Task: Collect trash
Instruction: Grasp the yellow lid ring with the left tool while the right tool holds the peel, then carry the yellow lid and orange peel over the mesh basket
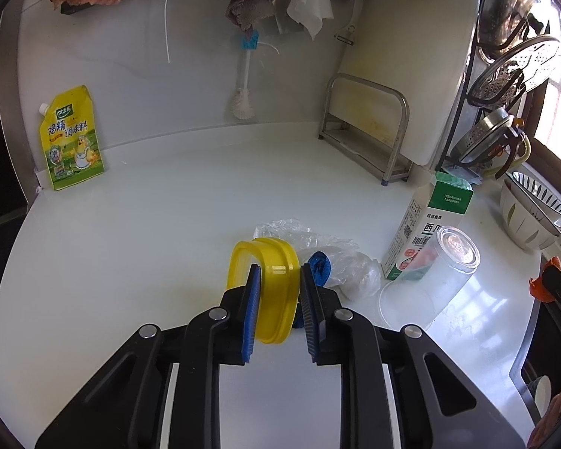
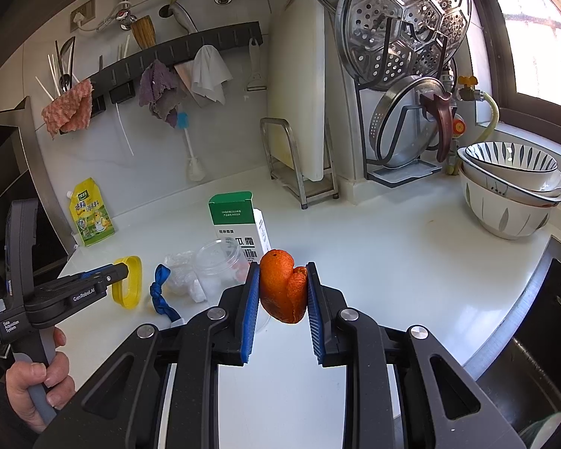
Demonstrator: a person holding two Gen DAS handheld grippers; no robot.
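My left gripper [image 1: 279, 275] is shut on a yellow plastic lid [image 1: 269, 292], held on edge just above the white counter [image 1: 149, 243]; it also shows in the right wrist view [image 2: 125, 271] with the lid [image 2: 128, 284]. My right gripper [image 2: 283, 273] is shut on a piece of orange peel [image 2: 282, 286], lifted above the counter. On the counter lie a crumpled clear plastic bag [image 1: 340, 262], a blue ribbon [image 2: 160, 293], a tipped clear plastic cup [image 1: 430, 280] and a green-and-white carton [image 1: 426, 224].
A yellow seasoning pouch [image 1: 70, 138] leans on the back wall. A metal cutting-board stand [image 1: 366, 131], a lid rack [image 2: 404, 104] and stacked bowls [image 2: 512, 187] stand at the back right. The sink [image 2: 542, 318] lies at the right edge.
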